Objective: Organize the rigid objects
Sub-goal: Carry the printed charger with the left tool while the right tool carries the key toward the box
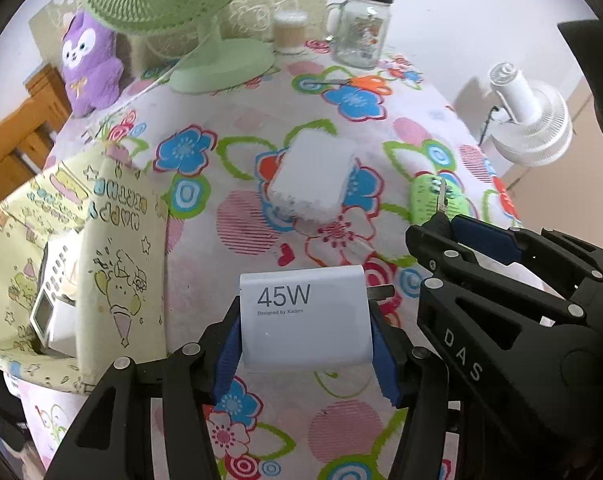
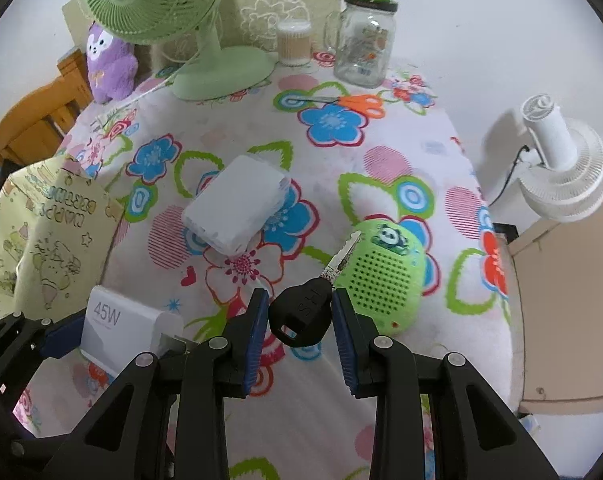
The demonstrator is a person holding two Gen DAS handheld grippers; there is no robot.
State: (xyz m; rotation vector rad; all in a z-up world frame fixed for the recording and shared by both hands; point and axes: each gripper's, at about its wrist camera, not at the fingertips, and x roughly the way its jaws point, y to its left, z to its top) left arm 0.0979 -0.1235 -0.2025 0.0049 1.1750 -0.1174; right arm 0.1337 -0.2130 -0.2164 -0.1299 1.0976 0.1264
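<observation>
With left gripper point(image 1: 306, 334) pinching the 45W charger point(image 1: 305, 320) and right gripper point(image 2: 300, 320) pinching the key point(image 2: 301, 314), carry step; next likely calls for dropping both into the yellow bag point(image 1: 41, 220) at left of frame.

Bright even light, fisheye-warped edges, slight blur

White charger point(image 1: 305, 320) reads "45W, Designed by Xiaomi".
</observation>
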